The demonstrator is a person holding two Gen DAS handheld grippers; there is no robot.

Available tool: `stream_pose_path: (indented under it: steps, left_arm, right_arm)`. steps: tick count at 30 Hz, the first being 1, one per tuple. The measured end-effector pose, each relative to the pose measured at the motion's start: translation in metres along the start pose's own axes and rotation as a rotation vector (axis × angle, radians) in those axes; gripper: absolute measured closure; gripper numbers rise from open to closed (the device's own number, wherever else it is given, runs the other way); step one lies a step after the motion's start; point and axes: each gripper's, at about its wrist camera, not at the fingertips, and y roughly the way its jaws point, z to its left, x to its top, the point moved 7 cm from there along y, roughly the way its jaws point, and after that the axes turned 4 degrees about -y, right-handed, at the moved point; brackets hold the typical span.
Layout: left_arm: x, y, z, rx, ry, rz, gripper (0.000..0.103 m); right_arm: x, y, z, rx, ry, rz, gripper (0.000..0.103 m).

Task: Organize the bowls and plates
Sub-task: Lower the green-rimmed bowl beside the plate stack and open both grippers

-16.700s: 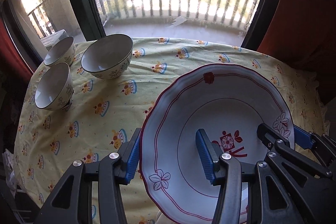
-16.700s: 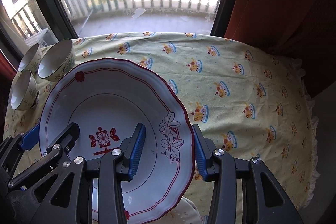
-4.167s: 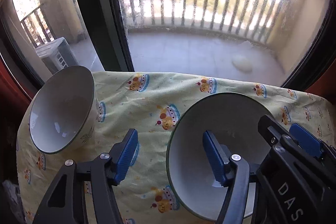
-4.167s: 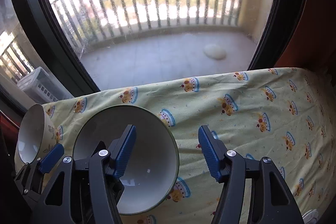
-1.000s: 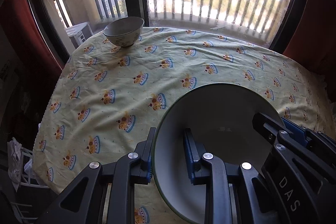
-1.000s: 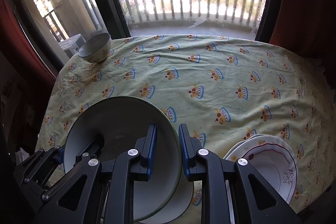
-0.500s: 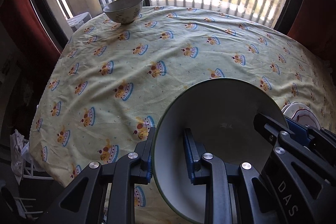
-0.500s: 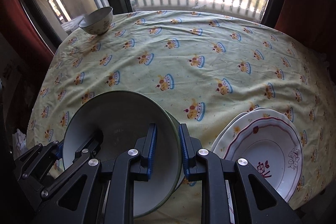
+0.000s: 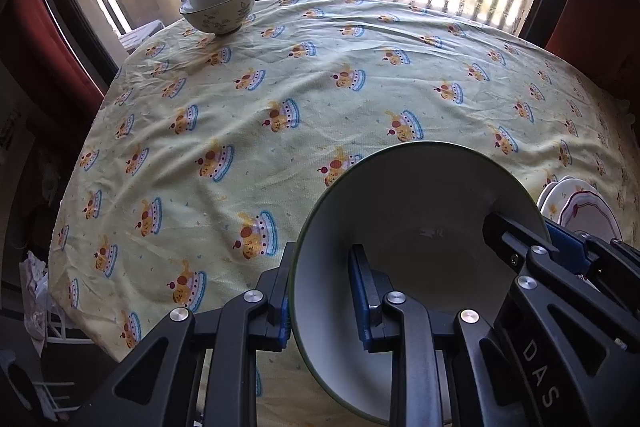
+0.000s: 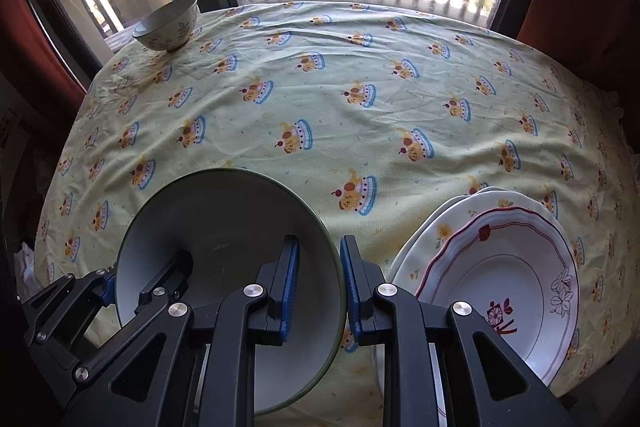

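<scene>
now the big green-rimmed bowl (image 9: pixel 420 239) hangs low over the near edge of the desk (image 9: pixel 320 99), carried between both tools: the left tool (image 9: pixel 320 301) pinches the bowl's left rim, one blue pad outside the wall and one inside, and the right tool (image 10: pixel 320 283) pinches the opposite rim the same way, both sets of jaws drawn close on the thin wall. a second ago the bowl sat higher and the far window filled more of each view; since then both tools have sunk with it, and more of the yellow patterned tablecloth (image 10: pixel 360 75) shows beyond the rim. a few seconds back the bowl stood at the far left corner next to the small floral bowl (image 9: pixel 218 7), with the jaws spread around its rim; that small bowl now stands alone by the window, well apart. the stack of plates (image 10: pixel 500 267), with the red-edged plate (image 10: pixel 532 243) on top, lies just beside the carried bowl on its right in the right wrist view. so the plates look already gathered, and this bowl seems about to be set down next to them; whether it touches the cloth yet i cannot tell, since its base is hidden. the small bowl would then be what is left to fetch
</scene>
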Motion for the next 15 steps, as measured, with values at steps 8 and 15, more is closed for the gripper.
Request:
stream_pose_path:
  steps: [8,15]
  left_arm:
    - [-0.004,0.006,0.002,-0.012,-0.024,0.019,0.074]
    - [-0.012,0.0,0.007,-0.019,-0.036,0.048,0.044]
  right_arm:
    - [-0.001,0.005,0.001,0.004,-0.013,-0.007,0.078]
    - [-0.009,0.007,0.006,0.036,-0.008,0.02,0.04]
